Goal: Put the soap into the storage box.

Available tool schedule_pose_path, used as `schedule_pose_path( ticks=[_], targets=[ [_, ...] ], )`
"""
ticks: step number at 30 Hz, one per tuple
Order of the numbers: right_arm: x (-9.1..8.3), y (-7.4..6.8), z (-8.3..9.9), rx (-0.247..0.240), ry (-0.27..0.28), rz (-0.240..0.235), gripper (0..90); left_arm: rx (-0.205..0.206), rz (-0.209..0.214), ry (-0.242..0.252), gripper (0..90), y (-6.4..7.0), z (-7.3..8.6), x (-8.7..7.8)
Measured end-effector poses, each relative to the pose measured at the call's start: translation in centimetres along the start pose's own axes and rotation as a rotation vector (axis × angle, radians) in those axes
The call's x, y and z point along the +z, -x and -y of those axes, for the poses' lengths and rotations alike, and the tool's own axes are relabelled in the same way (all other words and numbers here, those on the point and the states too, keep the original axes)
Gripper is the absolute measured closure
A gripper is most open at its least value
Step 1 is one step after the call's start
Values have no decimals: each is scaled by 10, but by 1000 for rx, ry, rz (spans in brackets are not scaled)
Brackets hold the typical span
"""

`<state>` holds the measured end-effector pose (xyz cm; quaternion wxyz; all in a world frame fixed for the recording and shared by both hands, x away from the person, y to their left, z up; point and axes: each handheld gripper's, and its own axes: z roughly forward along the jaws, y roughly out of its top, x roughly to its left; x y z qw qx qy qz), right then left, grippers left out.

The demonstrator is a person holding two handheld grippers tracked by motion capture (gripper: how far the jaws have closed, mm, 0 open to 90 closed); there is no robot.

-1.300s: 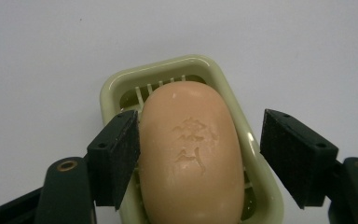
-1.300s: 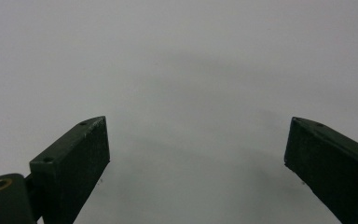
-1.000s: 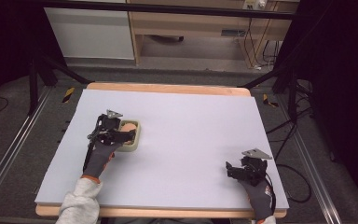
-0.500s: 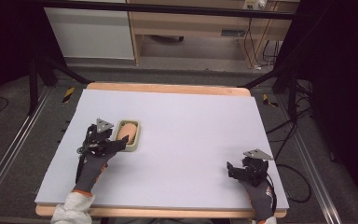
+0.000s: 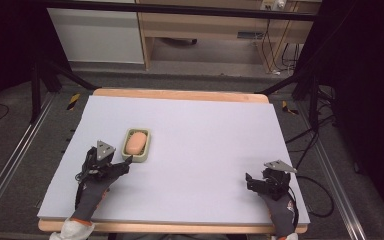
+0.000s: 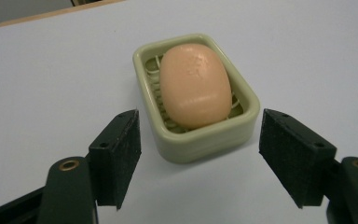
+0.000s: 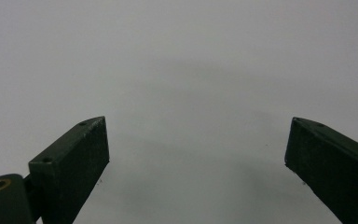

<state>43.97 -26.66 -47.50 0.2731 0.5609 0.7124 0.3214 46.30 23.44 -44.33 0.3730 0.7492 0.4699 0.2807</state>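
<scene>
My left gripper (image 5: 122,169) has pulled back from the soap dish (image 5: 137,145) since a second ago and now sits just short of its near edge, jaws spread wide and clamped on nothing. The dish rests on the table (image 5: 205,150), left of centre, with the peach soap (image 5: 135,142) lying inside. My left gripper view shows the ribbed dish floor under the soap. My right gripper (image 5: 252,182) has stayed near the right corner, jaws apart.
</scene>
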Motion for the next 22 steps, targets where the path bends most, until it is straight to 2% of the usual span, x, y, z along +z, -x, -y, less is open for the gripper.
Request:
schedule_pose_path(
  ticks=[10,13,18,22],
  targets=[
    [-1,2,0,5,2,8,66,20,2,-41,273,-3,20,-8],
    [-2,3,1,10,5,9,66,17,0,-51,271,-6,24,-8],
    [-3,3,1,20,5,11,65,-12,-1,-62,258,-17,33,-8],
    [-3,4,1,20,5,13,65,-12,-8,-63,252,-21,37,-10]
  ],
)
